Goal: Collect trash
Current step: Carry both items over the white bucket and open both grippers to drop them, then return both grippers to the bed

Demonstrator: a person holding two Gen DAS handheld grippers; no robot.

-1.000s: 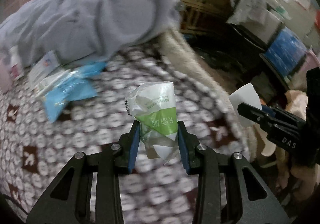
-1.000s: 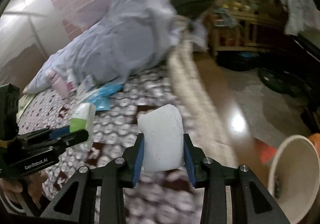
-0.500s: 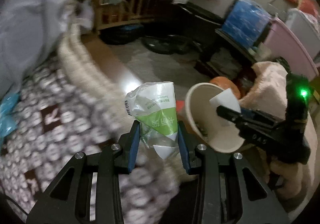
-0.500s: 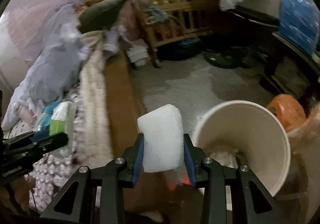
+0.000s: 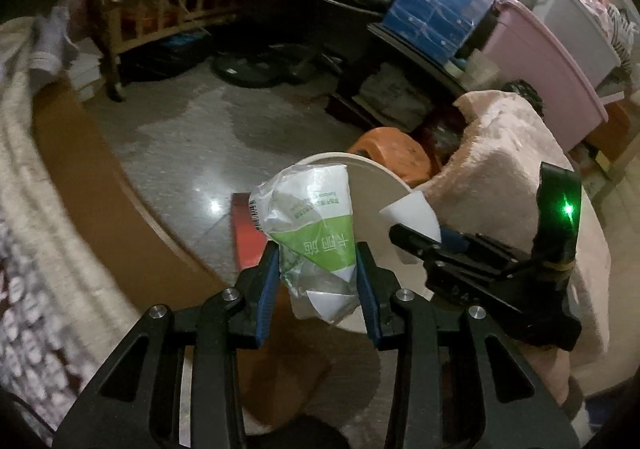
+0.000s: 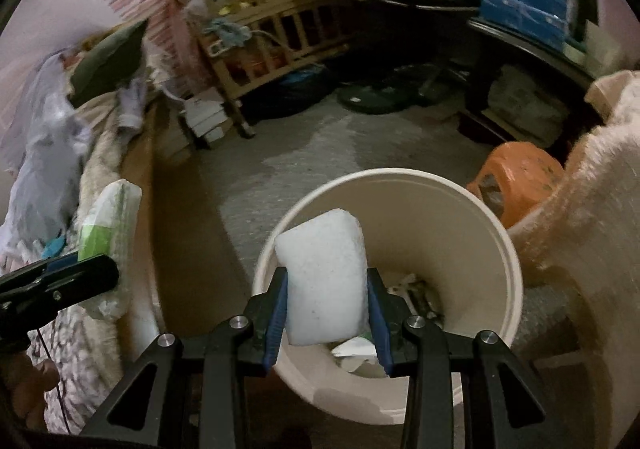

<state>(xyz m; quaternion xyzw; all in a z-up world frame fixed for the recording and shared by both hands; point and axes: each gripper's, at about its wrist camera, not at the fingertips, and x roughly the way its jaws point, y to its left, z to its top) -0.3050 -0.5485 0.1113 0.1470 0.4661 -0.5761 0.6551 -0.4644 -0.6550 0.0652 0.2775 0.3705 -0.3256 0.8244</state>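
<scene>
Over the round cream plastic bin (image 6: 460, 209) on the floor, both grippers carry trash

The right gripper (image 6: 326, 313) is clamped on a white rectangular foam block (image 6: 324, 281), held above the bin's open mouth, where crumpled white scraps (image 6: 352, 353) lie at the bottom. The left gripper (image 5: 316, 281) grasps a crumpled green-and-white plastic wrapper (image 5: 312, 233) between its blue pads, just beside the bin's rim towards the bed. An orange plastic stool (image 6: 520, 177) stands behind the bin, and a pale pink fleece blanket (image 5: 500, 153) hangs beside it
</scene>
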